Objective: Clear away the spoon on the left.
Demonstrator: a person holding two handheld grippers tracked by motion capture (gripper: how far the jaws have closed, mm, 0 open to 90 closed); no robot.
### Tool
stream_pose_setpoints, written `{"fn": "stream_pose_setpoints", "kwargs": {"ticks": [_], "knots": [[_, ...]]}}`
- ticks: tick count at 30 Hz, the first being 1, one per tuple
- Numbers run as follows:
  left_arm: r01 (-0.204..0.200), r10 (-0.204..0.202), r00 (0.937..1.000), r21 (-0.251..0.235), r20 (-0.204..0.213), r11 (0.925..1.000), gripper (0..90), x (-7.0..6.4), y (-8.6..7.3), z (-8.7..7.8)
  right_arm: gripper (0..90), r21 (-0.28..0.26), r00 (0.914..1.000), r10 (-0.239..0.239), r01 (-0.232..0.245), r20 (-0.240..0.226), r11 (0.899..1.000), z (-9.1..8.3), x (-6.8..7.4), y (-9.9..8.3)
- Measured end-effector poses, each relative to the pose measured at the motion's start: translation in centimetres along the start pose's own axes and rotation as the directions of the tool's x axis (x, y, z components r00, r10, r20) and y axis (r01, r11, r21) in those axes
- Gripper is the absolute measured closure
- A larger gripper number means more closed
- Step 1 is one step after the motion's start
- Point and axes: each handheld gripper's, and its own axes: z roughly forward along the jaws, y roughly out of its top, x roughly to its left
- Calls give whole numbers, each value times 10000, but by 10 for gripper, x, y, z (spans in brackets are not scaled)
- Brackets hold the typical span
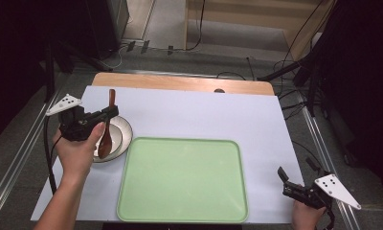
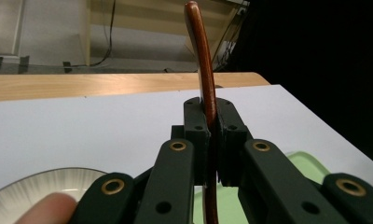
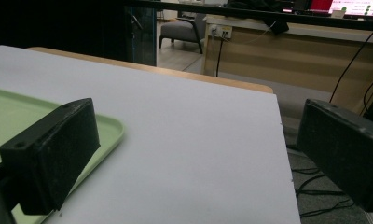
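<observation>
My left gripper [image 1: 110,112] is shut on a brown wooden spoon [image 1: 107,127], held over a round white plate [image 1: 125,135] at the table's left. In the left gripper view the spoon's handle [image 2: 203,60] rises straight up from between the closed jaws, and the plate's rim [image 2: 31,186] shows at the bottom left beside a fingertip. The spoon's bowl hangs low over the plate; I cannot tell whether it touches. My right gripper [image 1: 295,179] stands open at the table's front right corner, its jaws wide apart with nothing between them, beside a light green tray [image 1: 182,179].
The tray's corner [image 3: 111,127] lies left of the right gripper on a white sheet [image 1: 204,115] covering the wooden table [image 1: 180,82]. Cables and stands lie on the floor beyond the table's edges.
</observation>
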Motion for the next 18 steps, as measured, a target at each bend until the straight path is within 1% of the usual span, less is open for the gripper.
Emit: {"fn": "stream_pose_setpoints", "kwargs": {"ticks": [8,9,18], "knots": [[11,-17,9993,158,383,9999,851,-12,-13,-2,0,3,10000,-8,8,6,10000,0,0,0],[85,-91,9987,125,502,9999,851,-13,-15,-3,0,-3,10000,-22,22,11,10000,0,0,0],[44,-59,9975,216,707,9998,852,-21,-21,-4,0,-2,10000,-26,26,5,10000,0,0,0]]}}
